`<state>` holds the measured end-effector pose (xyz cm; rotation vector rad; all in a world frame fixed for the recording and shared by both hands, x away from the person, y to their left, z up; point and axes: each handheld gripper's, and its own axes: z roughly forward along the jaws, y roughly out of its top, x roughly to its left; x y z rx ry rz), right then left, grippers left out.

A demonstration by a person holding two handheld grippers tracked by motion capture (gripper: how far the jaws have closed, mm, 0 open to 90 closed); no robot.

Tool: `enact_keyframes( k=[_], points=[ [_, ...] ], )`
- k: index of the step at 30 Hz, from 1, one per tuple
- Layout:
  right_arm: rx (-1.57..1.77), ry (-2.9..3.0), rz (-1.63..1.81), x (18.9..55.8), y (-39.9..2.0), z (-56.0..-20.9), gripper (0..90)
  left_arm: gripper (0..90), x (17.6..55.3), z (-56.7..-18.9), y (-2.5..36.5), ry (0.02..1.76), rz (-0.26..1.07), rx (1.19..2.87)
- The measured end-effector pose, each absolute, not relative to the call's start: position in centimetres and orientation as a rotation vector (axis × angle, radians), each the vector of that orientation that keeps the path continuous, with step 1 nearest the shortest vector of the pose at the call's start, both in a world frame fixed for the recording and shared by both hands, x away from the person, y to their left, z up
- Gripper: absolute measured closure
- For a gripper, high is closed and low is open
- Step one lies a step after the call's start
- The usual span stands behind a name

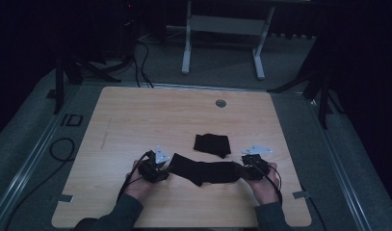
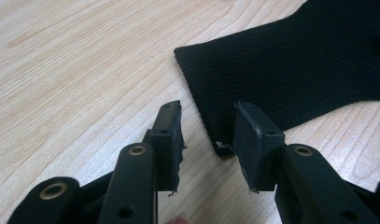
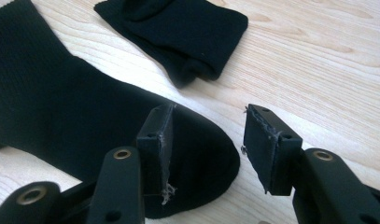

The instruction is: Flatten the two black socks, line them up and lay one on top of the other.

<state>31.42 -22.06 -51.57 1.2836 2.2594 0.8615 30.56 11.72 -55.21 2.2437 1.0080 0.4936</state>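
Note:
A long black sock [image 1: 205,172] lies flat on the wooden table [image 1: 136,115], stretched between my two grippers. My left gripper [image 1: 160,168] is at its cuff end. In the left gripper view the jaws of the left gripper [image 2: 207,116] stand apart, with a corner of the ribbed cuff [image 2: 290,70] between them and neither pad pressing on it. My right gripper [image 1: 246,166] is at the toe end. In the right gripper view the right gripper [image 3: 208,116] is open over the rounded toe [image 3: 85,116]. A second black sock [image 1: 212,144], folded [image 3: 187,28], lies just behind.
A round grey grommet [image 1: 221,103] sits near the table's far edge. A white desk frame [image 1: 222,29] stands on the floor beyond the table. A cable loop [image 1: 61,149] lies on the floor at the left. Bare wood [image 1: 136,115] stretches left of and behind the socks.

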Motion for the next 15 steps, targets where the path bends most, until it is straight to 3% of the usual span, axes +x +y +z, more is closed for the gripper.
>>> enact_keyframes(
  k=[15],
  points=[
    [1.183, 2.362, 0.866, 32.8, -19.4, -51.2, 54.8, 61.0, 30.6, -55.3, 11.8, 1.016, 0.483, 2.239]
  ],
)
